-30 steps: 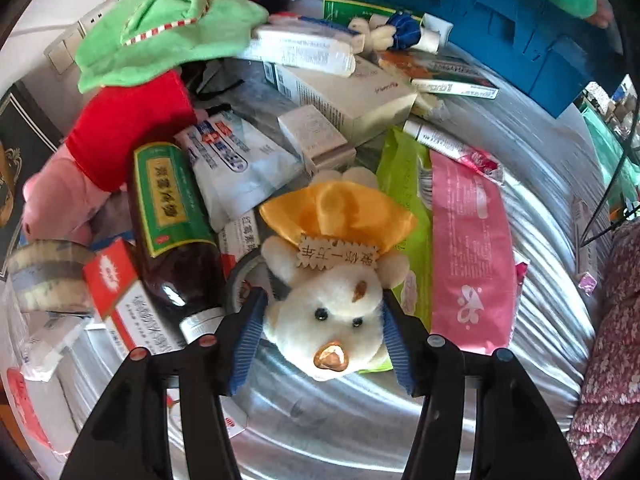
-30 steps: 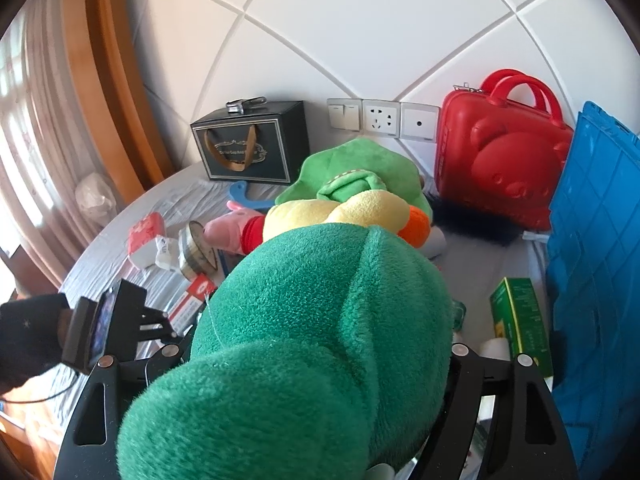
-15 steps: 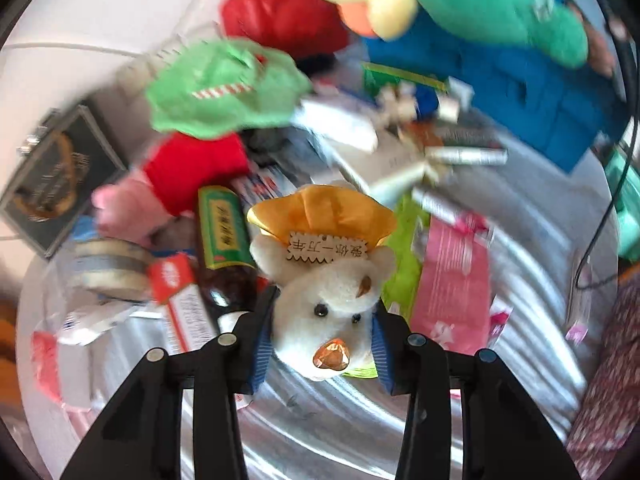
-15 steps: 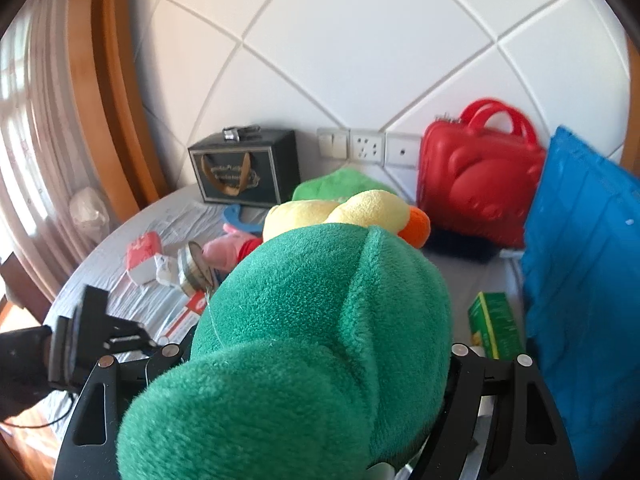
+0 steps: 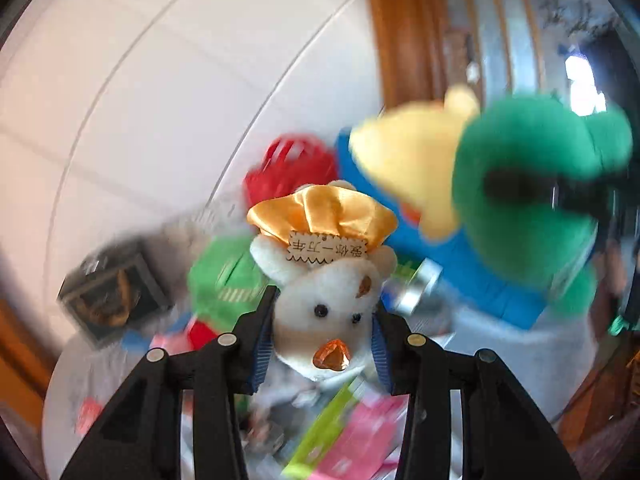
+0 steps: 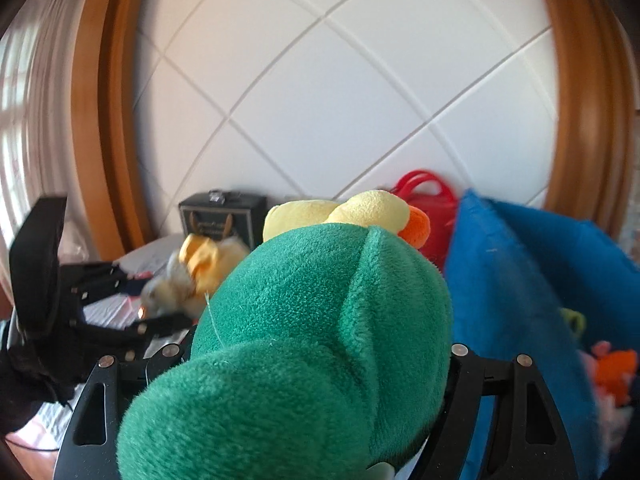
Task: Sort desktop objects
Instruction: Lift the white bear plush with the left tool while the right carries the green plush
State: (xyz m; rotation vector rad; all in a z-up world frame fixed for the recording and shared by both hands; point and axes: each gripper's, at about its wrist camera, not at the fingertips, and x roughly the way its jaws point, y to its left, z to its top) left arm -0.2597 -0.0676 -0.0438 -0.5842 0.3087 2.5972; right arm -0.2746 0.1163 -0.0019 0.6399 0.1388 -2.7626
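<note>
Left tool: closed on the head of a white bear, blue pads pressed into both cheeks; jaws just drawn in, with the bear between them. Held clear of the counter, over blurred packets below. Long axis of the bear along the tool's line: nose nearest the wrist, orange satin hat farthest out.

Right tool: clamped wide across a large green plush toy, fingertips buried in the pile. Yellow head and orange beak pointing away from the wrist.

Blue bin: ahead and to the right of both tools, near wall standing up from the counter. Just beside the right tool's load; farther off for the left tool, up and to the right, partly behind the green toy. Pink and orange soft toys inside, blurred. Red case behind, against the wall.

Judged step: carrying both toys to the bin. Right tool nearer, so likely first to the opening. From the left tool, green toy directly across the path to the bin; risk of a bump if both loads arrive together. Release over the opening, not over the near wall. Both loads soft and light; little risk from a drop.
</note>
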